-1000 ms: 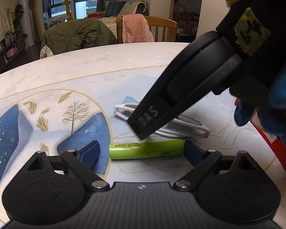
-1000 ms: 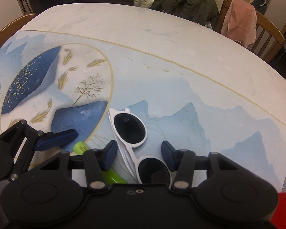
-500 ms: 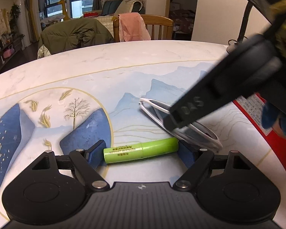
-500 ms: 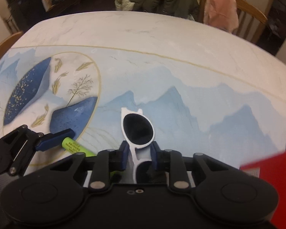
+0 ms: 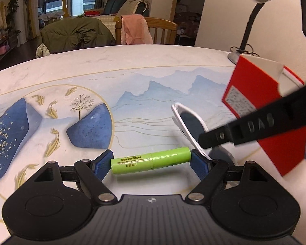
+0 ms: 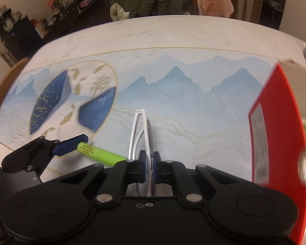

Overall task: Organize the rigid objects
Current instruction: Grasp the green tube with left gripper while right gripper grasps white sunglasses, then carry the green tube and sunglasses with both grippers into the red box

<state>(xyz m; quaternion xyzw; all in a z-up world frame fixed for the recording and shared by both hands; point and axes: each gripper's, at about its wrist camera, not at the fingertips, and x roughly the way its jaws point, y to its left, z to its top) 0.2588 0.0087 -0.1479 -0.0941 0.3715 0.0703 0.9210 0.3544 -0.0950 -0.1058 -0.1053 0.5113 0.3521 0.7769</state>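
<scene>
A lime-green lipstick tube (image 5: 151, 161) lies crosswise between the blue pads of my left gripper (image 5: 151, 162), which press on its two ends; it hangs just above the table with a shadow under it. White sunglasses with dark lenses (image 5: 190, 122) are pinched in my right gripper (image 6: 150, 159), which is shut on the frame. In the right wrist view the sunglasses (image 6: 141, 126) stand edge-on, sticking out past the pads. The right gripper's black finger (image 5: 244, 130) crosses the left wrist view just right of the tube. One left finger (image 6: 71, 144) and the tube (image 6: 101, 153) show at lower left.
A red box (image 5: 253, 94) stands on the right of the painted table (image 5: 132, 71), close to the sunglasses. A gooseneck desk lamp (image 5: 253, 16) stands behind it. Beyond the far edge are a wooden chair with a pink cloth (image 5: 135, 29) and a green jacket (image 5: 75, 32).
My right gripper has shut on the sunglasses, turned them edge-on and carried them right toward the red box. My left gripper has closed onto the tube's ends and risen slightly.
</scene>
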